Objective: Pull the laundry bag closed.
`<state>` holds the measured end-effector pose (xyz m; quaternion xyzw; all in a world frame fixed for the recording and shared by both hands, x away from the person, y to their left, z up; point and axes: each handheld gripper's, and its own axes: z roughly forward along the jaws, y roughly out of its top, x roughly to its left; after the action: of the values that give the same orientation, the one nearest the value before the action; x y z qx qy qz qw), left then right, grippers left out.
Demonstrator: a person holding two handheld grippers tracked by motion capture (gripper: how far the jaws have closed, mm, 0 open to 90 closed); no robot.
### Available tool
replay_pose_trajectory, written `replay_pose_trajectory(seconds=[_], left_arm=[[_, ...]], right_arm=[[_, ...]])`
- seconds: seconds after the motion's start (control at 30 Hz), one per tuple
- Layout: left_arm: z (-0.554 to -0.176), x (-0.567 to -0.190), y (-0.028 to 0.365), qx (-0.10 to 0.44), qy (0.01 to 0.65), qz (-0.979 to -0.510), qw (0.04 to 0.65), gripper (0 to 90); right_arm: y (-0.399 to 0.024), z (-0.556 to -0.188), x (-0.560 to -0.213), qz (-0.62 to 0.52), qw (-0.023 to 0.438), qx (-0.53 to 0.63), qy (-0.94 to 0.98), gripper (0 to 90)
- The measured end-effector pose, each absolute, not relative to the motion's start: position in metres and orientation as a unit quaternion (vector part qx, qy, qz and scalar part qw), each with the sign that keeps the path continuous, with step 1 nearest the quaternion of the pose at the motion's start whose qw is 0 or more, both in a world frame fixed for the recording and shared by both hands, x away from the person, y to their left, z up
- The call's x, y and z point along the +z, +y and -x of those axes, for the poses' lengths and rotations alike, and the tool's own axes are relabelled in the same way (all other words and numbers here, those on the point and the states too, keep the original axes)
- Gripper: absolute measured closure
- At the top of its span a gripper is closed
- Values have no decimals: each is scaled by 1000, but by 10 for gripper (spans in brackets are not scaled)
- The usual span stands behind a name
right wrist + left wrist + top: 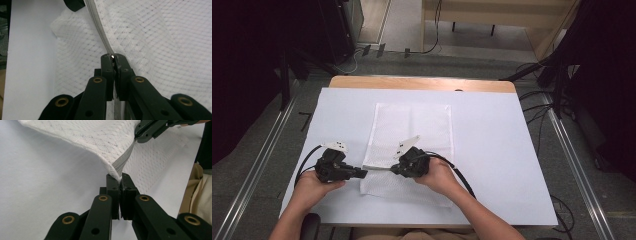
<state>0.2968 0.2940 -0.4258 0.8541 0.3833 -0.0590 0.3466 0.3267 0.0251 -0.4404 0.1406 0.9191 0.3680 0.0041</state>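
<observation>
A white mesh bag (412,127) lies flat in the middle of the table, its grey zipper (122,160) running along the near edge. My left gripper (119,179) is shut on the bag's corner at the zipper's end and lifts the fabric off the table. My right gripper (113,58) is shut on the small metal zipper pull (113,56), with the closed zipper tape (98,27) stretching ahead of it. In the high view the left gripper (363,173) and right gripper (393,168) point at each other a short way apart along the bag's near edge.
A white sheet (497,150) covers the table, with a wooden strip (422,83) bare at the far edge. Cables (537,107) and dark stands sit on the floor to the right and behind. The person's lap (200,192) is close to the near edge.
</observation>
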Motion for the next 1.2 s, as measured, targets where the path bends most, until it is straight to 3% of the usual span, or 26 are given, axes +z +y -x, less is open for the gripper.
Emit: replay_pose_trajectory(seconds=[1.2], left_arm=[[-297,-426,295,-57,383,-854,349,883]], right_arm=[[-3,-328,-442,-155,-5,365,918,884]])
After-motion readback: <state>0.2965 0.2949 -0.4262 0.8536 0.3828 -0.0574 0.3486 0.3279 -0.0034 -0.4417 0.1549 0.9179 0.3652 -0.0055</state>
